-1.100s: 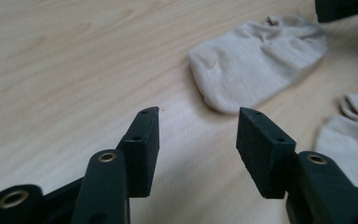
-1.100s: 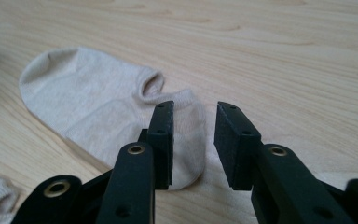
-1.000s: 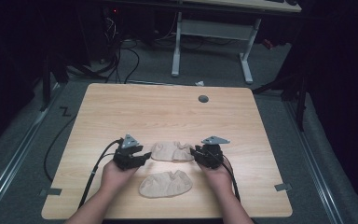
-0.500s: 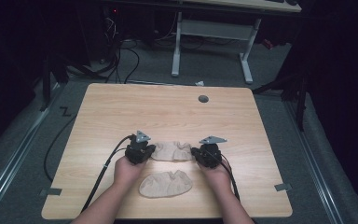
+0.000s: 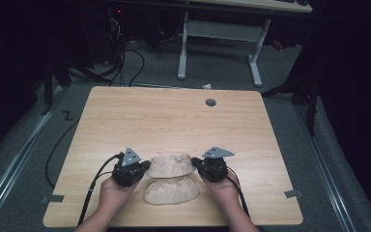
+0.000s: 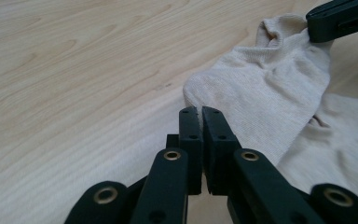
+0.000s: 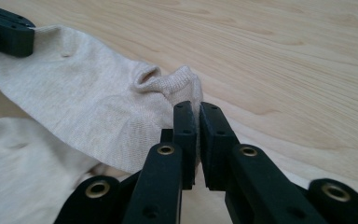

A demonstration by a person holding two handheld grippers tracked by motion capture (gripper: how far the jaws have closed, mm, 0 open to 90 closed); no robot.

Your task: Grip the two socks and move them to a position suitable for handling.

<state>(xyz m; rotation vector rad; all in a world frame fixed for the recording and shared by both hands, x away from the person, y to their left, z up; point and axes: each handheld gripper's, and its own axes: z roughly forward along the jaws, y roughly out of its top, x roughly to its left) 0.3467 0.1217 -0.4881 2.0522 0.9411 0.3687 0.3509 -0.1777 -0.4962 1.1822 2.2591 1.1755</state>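
Far sock (image 5: 170,165): lay on the table (image 5: 174,121), just behind the near sock (image 5: 171,191).
Left gripper (image 5: 143,168): jaws had just closed, pinching its left end.
Right gripper (image 5: 197,165): likewise (right end).

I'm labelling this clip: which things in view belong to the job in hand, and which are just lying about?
In the job:
far sock, pinched at both ends
left hand-held gripper
right hand-held gripper
near sock, lying against it

Lying about:
grommet in table
floor cables

Black hand-held gripper (image 5: 145,167), brass-ringed screws, grey triangular plate, apparently bare forearms
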